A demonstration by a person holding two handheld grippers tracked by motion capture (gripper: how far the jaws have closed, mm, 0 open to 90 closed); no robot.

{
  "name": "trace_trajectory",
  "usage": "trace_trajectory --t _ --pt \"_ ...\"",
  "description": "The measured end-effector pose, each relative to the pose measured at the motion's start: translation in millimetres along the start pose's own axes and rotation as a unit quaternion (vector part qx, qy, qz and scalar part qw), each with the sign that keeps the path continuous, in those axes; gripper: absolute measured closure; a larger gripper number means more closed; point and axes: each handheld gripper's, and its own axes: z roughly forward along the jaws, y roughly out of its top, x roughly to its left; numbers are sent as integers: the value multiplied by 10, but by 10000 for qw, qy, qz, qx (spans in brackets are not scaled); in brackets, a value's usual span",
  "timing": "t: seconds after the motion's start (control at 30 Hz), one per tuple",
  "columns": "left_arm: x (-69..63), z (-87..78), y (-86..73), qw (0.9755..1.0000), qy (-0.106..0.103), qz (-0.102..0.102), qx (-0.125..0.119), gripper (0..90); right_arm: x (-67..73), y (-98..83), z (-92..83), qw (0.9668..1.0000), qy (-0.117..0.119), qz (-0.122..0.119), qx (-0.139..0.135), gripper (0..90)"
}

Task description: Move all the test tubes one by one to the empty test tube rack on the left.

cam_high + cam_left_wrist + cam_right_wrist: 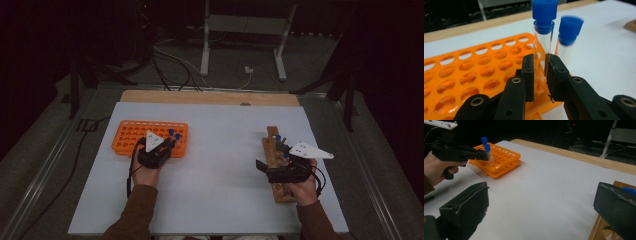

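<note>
Your clear tube (543, 47) with the blue cap (544, 12) stands upright at the orange rack's (474, 75) near right corner, its lower body pinched between your left gripper's (540, 75) pads. Just at its 3 o'clock, a second blue-capped tube (567, 40) stands in the rack, leaning slightly. From above, the rack lies flat at 9 o'clock on the white table, most holes empty.

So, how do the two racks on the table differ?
The orange rack is plastic, wide, with many rows of holes; the wooden rack is brown and narrow. The orange rack lies by the left gripper, the wooden rack by the right gripper. Both carry blue-capped tubes.
</note>
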Motion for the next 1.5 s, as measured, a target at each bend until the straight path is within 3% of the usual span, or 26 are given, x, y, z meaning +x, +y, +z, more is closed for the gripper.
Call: trace_trajectory --t 0.4,0.8,0.93,1.07,1.13,1.27,1.37,1.5 --pt "-21 43 -41 9997 63 85 201 782 11 -1 3 10000 12 -3 7 0" --pt "9 33 -46 9996 -41 -161 212 768 11 1 1 10000 33 -11 4 0" --pt "12 18 -37 9994 -77 -250 226 699 5 2 -2 10000 36 -11 4 0" --pt "43 -47 -20 9992 -127 -359 88 660 6 4 -4 10000 36 -17 7 0" --pt "72 -84 -5 9988 -98 -476 56 596 9 4 1 10000 39 -29 4 0" --pt "134 -167 5 9976 26 -686 100 555 18 12 2 10000 18 -52 14 0" --pt "193 -241 -2 9956 -51 -937 74 519 28 25 -5 9998 -83 -165 36 0" --pt "217 -383 7 9945 15 -1039 -126 381 10 39 -16 9999 -99 -142 13 0"
